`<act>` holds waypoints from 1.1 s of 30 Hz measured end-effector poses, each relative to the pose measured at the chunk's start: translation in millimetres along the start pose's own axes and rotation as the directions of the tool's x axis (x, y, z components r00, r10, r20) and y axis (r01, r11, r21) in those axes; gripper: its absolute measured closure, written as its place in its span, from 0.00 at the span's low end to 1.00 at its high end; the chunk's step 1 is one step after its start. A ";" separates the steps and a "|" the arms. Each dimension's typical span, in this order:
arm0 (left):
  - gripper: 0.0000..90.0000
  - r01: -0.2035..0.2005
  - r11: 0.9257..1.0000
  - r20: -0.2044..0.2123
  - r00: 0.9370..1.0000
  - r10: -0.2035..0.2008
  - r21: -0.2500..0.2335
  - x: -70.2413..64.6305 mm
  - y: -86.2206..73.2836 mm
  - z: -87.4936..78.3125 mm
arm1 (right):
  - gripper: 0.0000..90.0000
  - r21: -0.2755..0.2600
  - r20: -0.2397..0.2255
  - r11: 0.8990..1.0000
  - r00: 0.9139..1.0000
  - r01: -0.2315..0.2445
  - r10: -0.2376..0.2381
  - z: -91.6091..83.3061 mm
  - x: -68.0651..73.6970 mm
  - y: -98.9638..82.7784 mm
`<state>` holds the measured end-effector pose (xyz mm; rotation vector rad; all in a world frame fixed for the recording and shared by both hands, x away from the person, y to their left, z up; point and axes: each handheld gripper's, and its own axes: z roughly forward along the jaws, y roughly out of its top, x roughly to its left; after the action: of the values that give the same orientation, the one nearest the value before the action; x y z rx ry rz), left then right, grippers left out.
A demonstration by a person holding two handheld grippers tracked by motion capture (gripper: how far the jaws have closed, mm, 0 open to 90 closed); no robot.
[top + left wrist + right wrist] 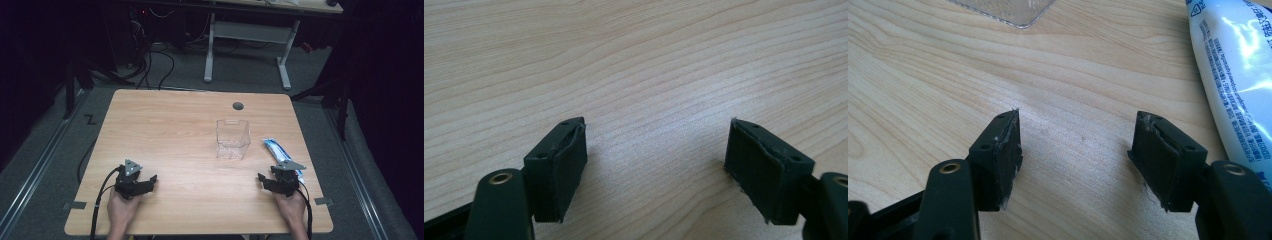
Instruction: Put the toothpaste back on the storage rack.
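A clear plastic box (233,138) stands open-topped on the wooden table (170,130), right of its middle. A white and blue tube (280,152) lies flat to the right of the box; the same tube (1238,75) runs along the right edge of the right gripper view. My right gripper (270,179) rests near the front right, just in front of the tube, open with bare wood between its pads (1007,155). My left gripper (145,181) rests at the front left, open as well, nothing between its pads (569,167).
A round cable hole (238,106) sits near the table's far edge. A corner of the clear box (1008,10) shows at the top of the right gripper view. Beyond the table stand a white-legged desk (250,35) and floor cables (155,55).
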<state>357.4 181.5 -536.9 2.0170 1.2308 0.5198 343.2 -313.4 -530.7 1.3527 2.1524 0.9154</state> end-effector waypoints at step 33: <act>0.28 0.001 1.000 -0.005 1.000 -0.001 0.001 -0.7 0.1 0.1 | 0.40 0.001 0.016 1.000 1.000 -0.022 0.022 0.3 3.1 0.5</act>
<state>357.2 180.8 -536.9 2.0170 1.2355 0.5245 342.4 -310.3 -530.6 1.3821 2.1308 0.9085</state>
